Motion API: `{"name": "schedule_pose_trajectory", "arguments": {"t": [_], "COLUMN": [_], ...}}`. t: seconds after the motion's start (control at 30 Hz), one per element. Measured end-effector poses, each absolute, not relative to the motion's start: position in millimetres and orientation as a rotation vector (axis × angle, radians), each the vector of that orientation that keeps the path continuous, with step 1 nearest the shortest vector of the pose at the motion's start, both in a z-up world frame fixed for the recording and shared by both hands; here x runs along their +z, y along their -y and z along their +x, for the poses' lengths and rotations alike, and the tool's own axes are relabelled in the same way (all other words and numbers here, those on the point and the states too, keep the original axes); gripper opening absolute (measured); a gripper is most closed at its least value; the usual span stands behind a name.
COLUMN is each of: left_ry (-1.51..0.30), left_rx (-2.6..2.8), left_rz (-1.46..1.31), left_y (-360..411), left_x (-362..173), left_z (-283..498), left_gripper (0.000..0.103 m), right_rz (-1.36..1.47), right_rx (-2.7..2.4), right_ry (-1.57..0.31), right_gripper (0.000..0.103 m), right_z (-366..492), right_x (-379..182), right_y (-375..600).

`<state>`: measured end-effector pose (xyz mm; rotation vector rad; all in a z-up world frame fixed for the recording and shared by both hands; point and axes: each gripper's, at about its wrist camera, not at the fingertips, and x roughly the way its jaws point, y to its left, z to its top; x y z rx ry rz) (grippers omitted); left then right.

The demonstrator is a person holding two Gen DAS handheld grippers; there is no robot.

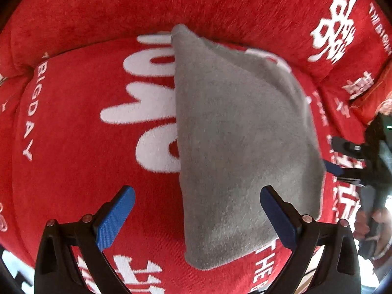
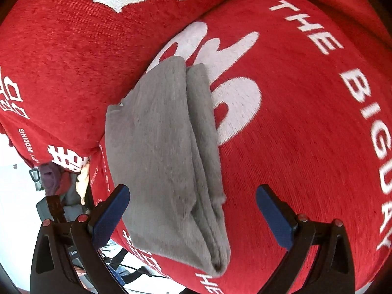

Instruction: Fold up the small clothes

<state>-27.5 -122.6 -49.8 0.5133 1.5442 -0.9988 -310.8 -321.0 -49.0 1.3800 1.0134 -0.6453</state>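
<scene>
Both jaws spread wide and empty, folded grey cloth [image 1: 235, 132] lying ahead between them on red cushion [image 1: 73, 122]

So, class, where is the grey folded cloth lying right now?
The grey folded cloth lies on the red cushion, over its big white lettering, centre-right in the left wrist view, ahead of both open grippers.
</scene>
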Motion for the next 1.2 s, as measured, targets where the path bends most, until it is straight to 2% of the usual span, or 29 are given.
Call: {"name": "schedule_pose_trajectory", "arguments": {"t": [0.2, 0.37, 0.63, 0.67, 0.73, 0.77, 0.8, 0.83, 0.93, 1.2], "left_ry": [-1.639, -1.726, -1.679, -1.685, -1.681, -1.671, -1.665, -1.662, -1.656, -1.623], "left_rx": [-1.093, -1.215, -1.189, -1.171, -1.118, -1.113, -1.115, -1.126, -1.176, -1.248], "left_rz": [0.326, 0.312, 0.316, 0.307, 0.295, 0.269, 0.25, 0.233, 0.181, 0.157], "left_y": [122.3, 141.1, 155.3, 154.3, 152.3, 150.0, 148.9, 144.2, 136.1, 106.3], "left_x": [-65.6, -90.8, -97.6, -99.0, -100.1, -97.7, -95.8, -92.0, -77.8, -30.2], "left_z": [6.9, -5.3, -31.3, -31.4, -30.1, -29.1, -29.0, -25.8, -18.1, -16.8], "left_gripper": [0.102, 0.102, 0.102, 0.1, 0.079, 0.074, 0.065, 0.056, 0.043, 0.043], "right_rz": [1.356, 1.389, 1.4, 1.4, 1.402, 1.407, 1.418, 1.43, 1.468, 1.55], "right_rx": [-0.599, -0.493, -0.37, -0.367, -0.375, -0.394, -0.399, -0.409, -0.426, -0.364], "right_ry": [-0.988, -0.954, -0.902, -0.902, -0.891, -0.896, -0.897, -0.925, -0.897, -0.766], "right_gripper": [0.103, 0.103, 0.103, 0.103, 0.102, 0.099, 0.07, 0.046, 0.044, 0.043], "right_z": [-307.5, -304.8, -278.6, -274.9, -269.3, -267.0, -265.3, -263.4, -268.1, -269.5], "right_x": [-57.7, -73.3, -89.5, -91.1, -93.2, -93.8, -94.2, -97.4, -98.3, -57.6], "right_y": [340.5, 356.9, 371.0, 371.0, 370.3, 369.7, 369.0, 367.2, 362.1, 329.5]}}
